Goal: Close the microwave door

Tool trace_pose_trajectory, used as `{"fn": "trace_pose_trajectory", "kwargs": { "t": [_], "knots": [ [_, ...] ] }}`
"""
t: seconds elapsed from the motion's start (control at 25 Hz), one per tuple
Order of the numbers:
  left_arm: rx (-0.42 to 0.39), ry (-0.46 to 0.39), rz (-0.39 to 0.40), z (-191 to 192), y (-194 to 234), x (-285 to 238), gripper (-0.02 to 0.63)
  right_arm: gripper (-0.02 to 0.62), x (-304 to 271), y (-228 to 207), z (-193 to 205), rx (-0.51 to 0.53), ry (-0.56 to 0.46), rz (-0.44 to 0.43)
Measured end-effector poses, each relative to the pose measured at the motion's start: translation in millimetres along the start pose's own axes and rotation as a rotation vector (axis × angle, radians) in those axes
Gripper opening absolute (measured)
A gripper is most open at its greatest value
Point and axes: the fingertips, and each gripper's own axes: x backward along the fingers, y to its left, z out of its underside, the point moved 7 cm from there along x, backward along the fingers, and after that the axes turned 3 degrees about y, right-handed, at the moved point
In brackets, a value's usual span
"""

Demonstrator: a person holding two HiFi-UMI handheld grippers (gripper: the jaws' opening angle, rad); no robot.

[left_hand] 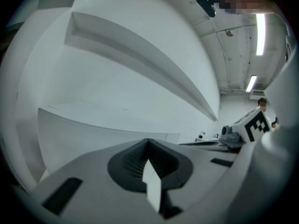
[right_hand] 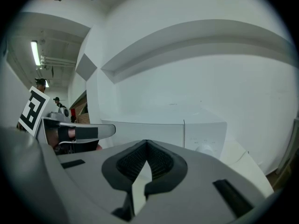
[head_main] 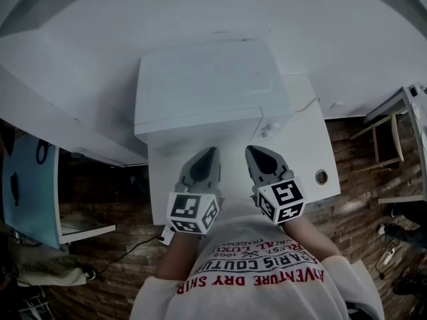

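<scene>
The left gripper [head_main: 205, 162] has its jaws pressed together with nothing between them, and its own view [left_hand: 148, 146] shows the same. The right gripper [head_main: 261, 160] is just as tightly closed and empty [right_hand: 146, 146]. The 2 sit side by side, apart, just in front of the microwave [head_main: 210, 85], tips pointing at its front and not touching it. The microwave is white and stands at the back of a white table [head_main: 303, 145]. Its door [right_hand: 140, 132] lies flush with the front, beside the knob [right_hand: 204, 149] on the microwave's right.
</scene>
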Motion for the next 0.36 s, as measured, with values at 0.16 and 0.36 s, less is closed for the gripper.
{"fn": "trace_pose_trajectory", "kwargs": {
  "t": [0.16,0.36],
  "knots": [
    [0.001,0.008,0.001,1.8,-1.3,0.1,-0.003,0.006,1.2,-0.6,2.7,-0.005,0.008,-0.001],
    [0.015,-0.006,0.004,-1.2,-0.1,1.9,-0.003,0.006,-0.2,-0.3,3.0,-0.008,0.012,-0.002]
  ]
}}
